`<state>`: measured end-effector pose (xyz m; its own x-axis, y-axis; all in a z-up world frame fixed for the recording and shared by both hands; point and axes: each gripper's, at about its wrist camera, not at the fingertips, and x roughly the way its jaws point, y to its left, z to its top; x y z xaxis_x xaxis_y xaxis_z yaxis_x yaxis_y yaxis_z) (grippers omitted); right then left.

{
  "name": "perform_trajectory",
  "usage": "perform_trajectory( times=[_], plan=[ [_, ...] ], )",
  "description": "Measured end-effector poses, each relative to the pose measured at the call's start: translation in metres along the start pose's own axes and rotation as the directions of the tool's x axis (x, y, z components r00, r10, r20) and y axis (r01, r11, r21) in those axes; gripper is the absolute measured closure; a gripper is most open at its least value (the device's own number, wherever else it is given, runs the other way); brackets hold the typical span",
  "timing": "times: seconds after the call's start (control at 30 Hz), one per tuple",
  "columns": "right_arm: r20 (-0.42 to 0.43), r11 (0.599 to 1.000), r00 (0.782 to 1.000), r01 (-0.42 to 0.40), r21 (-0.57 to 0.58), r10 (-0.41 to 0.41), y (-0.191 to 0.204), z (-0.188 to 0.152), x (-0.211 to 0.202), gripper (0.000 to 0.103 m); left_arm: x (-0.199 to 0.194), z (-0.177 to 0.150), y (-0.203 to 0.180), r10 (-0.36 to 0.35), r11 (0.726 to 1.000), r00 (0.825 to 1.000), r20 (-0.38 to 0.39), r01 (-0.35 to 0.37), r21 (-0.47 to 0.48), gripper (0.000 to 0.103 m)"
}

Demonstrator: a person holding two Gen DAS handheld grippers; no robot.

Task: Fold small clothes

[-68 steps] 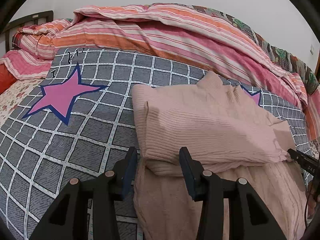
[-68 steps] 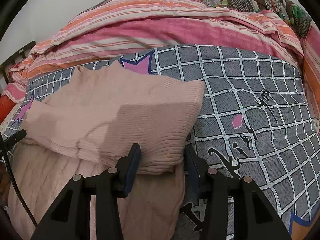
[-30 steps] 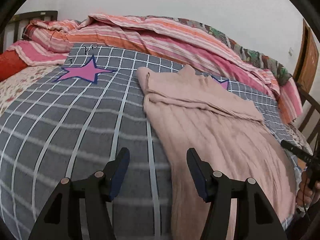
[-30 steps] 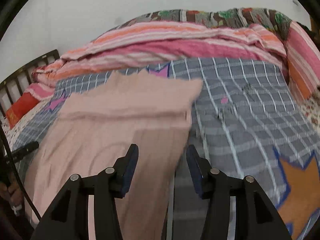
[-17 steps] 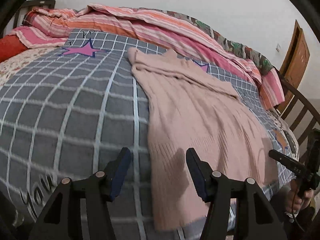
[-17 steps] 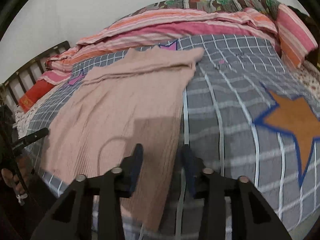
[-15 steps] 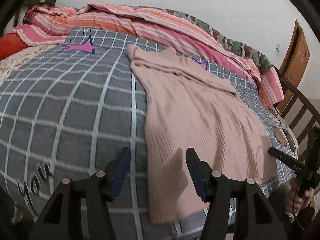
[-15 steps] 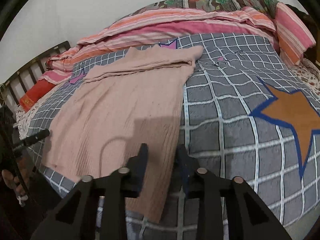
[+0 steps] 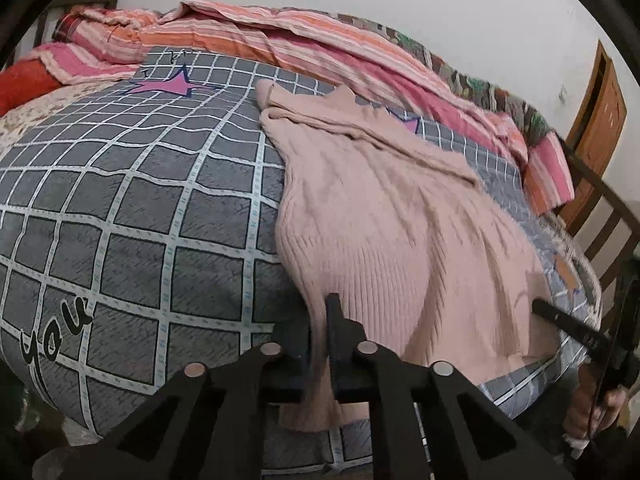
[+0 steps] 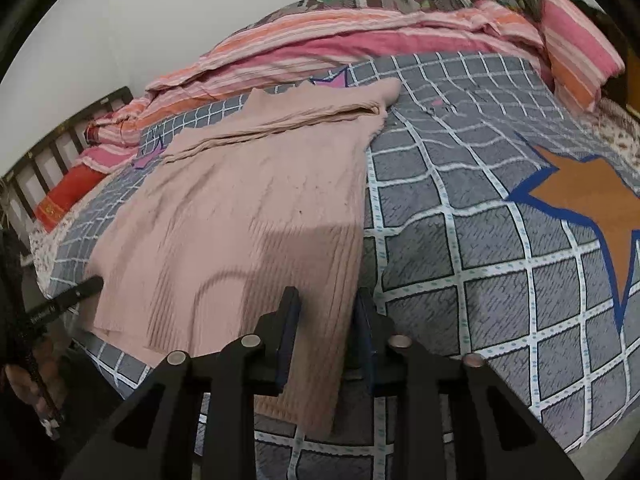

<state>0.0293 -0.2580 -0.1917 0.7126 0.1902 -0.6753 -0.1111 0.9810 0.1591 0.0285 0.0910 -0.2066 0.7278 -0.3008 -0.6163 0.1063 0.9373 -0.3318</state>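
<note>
1. Left of the pink sweater (image 9: 392,232) there is only the grey checked cover (image 9: 140,200) it lies on, with a purple star (image 9: 164,86) printed off its far left corner.
2. The left tongs (image 9: 322,312) sit at the sweater's near left hem corner. Their fingers are drawn together with a pinch of the ribbed knit caught between them, so I read that as a firm clamp on the hem.
3. The sweater itself lies flat and lengthwise. Its sleeves are already folded across the far end, and its hem hangs a little over the near edge of the bed. A striped quilt (image 9: 280,40) is heaped beyond its collar end.
4. The right tongs (image 10: 326,304) are at the sweater's near right hem corner. Their fingers stand closer than wide, with a strip of knit filling the gap between them. I take them for closed on that corner too, though the bite looks bulkier than the left one.
5. Right of the sweater the cover carries an orange star (image 10: 588,200), well clear of the work.
6. To my eye the step in hand is gripping both hem corners for the lengthwise fold.
7. The next move calls for lifting both corners together and level. They then go over the body toward the sleeve end, keeping the hem taut so it lands square and does not drag the lower layer.
</note>
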Motion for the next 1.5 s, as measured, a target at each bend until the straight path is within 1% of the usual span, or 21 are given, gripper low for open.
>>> perform_trajectory(
  times=[0.03, 0.1, 0.13, 0.2, 0.27, 0.33, 0.43, 0.47, 0.5, 0.53, 0.63, 0.7, 0.77, 0.83, 0.87, 0.9, 0.97, 1.03, 1.1, 1.3, 1.5],
  plan=[
    [-0.002, 1.0, 1.0, -0.018, -0.009, 0.018, 0.001, 0.0, 0.0, 0.097, -0.004, 0.001, 0.003, 0.005, 1.0, 1.0, 0.023, -0.005, -0.013, 0.096],
    [0.052, 1.0, 0.999, -0.001, -0.021, 0.002, 0.0, 0.002, -0.01, 0.098, -0.012, 0.004, 0.011, 0.021, 0.999, 0.998, 0.063, -0.018, -0.045, 0.096],
    [0.086, 1.0, 0.996, -0.004, -0.003, 0.004, -0.005, 0.003, -0.017, 0.098, -0.014, 0.004, 0.016, 0.02, 0.997, 0.997, 0.069, -0.015, -0.07, 0.096],
    [0.112, 0.998, 0.994, -0.015, 0.055, 0.009, -0.018, 0.004, -0.025, 0.098, -0.013, 0.002, 0.023, 0.007, 0.995, 0.999, 0.051, -0.003, -0.096, 0.096],
    [0.079, 0.994, 0.997, -0.028, 0.107, 0.02, -0.027, 0.003, -0.02, 0.098, -0.01, 0.0, 0.019, 0.005, 0.998, 0.999, 0.034, -0.003, -0.07, 0.096],
    [0.047, 0.995, 0.999, -0.022, 0.098, 0.018, -0.024, 0.004, -0.015, 0.096, -0.006, -0.002, 0.013, 0.011, 0.999, 1.0, 0.011, -0.01, -0.033, 0.095],
    [0.034, 0.998, 0.999, -0.011, 0.063, 0.009, -0.016, 0.003, -0.011, 0.092, -0.001, -0.006, 0.013, -0.014, 0.999, 0.999, -0.037, 0.013, -0.049, 0.09],
    [0.029, 0.998, 0.999, -0.015, 0.06, 0.013, -0.014, 0.002, -0.009, 0.087, 0.001, -0.006, 0.014, -0.021, 0.998, 0.998, -0.051, 0.018, -0.057, 0.088],
    [0.02, 0.998, 0.999, -0.027, 0.065, 0.026, -0.014, 0.002, -0.009, 0.082, 0.001, -0.007, 0.014, -0.023, 0.998, 0.998, -0.055, 0.019, -0.057, 0.087],
    [0.009, 0.996, 0.999, -0.045, 0.076, 0.045, -0.015, 0.0, -0.008, 0.08, 0.001, -0.008, 0.013, -0.018, 0.999, 0.998, -0.057, 0.015, -0.051, 0.087],
    [-0.009, 0.992, 0.996, -0.084, 0.098, 0.085, -0.017, -0.008, -0.01, 0.079, -0.001, -0.013, 0.01, -0.03, 0.999, 0.998, -0.06, 0.028, -0.047, 0.081],
    [-0.02, 0.993, 0.996, -0.087, 0.085, 0.089, -0.013, -0.011, -0.01, 0.079, -0.002, -0.015, 0.007, -0.039, 0.999, 0.997, -0.063, 0.036, -0.039, 0.078],
    [-0.029, 0.995, 0.996, -0.077, 0.061, 0.079, -0.008, -0.011, -0.008, 0.079, -0.001, -0.014, 0.005, -0.035, 0.999, 0.997, -0.062, 0.033, -0.04, 0.08],
    [-0.041, 0.997, 0.997, -0.067, 0.038, 0.069, -0.002, -0.011, -0.005, 0.088, 0.001, -0.012, 0.005, -0.054, 0.997, 0.996, -0.072, 0.05, -0.057, 0.096],
    [-0.048, 0.997, 0.996, -0.072, 0.028, 0.073, 0.001, -0.011, -0.003, 0.097, 0.001, -0.01, 0.005, -0.061, 0.997, 0.995, -0.076, 0.056, -0.062, 0.096],
    [-0.049, 0.997, 0.996, -0.077, 0.019, 0.078, 0.003, -0.011, -0.002, 0.097, -0.001, -0.009, 0.005, -0.071, 0.996, 0.995, -0.067, 0.066, -0.066, 0.097],
    [-0.021, 0.997, 0.997, -0.078, -0.004, 0.078, 0.008, -0.011, -0.009, 0.097, -0.01, -0.004, 0.003, -0.088, 0.994, 0.995, -0.042, 0.085, -0.062, 0.097],
    [0.017, 0.995, 0.995, -0.096, -0.008, 0.096, 0.01, -0.009, -0.021, 0.098, -0.022, 0.002, 0.001, -0.125, 0.99, 0.992, -0.015, 0.123, -0.075, 0.097],
    [0.052, 0.992, 0.991, -0.128, 0.016, 0.127, 0.007, -0.004, -0.033, 0.098, -0.032, 0.01, 0.0, -0.142, 0.986, 0.99, 0.011, 0.142, -0.085, 0.097],
    [0.125, 0.978, 0.978, -0.18, 0.11, 0.166, -0.006, 0.024, -0.054, 0.098, -0.057, 0.045, -0.006, -0.175, 0.977, 0.98, 0.094, 0.185, -0.105, 0.097],
    [0.175, 0.985, 0.974, -0.156, 0.073, 0.141, 0.001, 0.053, -0.064, 0.098, -0.063, 0.074, -0.012, -0.178, 0.976, 0.976, 0.129, 0.192, -0.108, 0.097]
  ],
)
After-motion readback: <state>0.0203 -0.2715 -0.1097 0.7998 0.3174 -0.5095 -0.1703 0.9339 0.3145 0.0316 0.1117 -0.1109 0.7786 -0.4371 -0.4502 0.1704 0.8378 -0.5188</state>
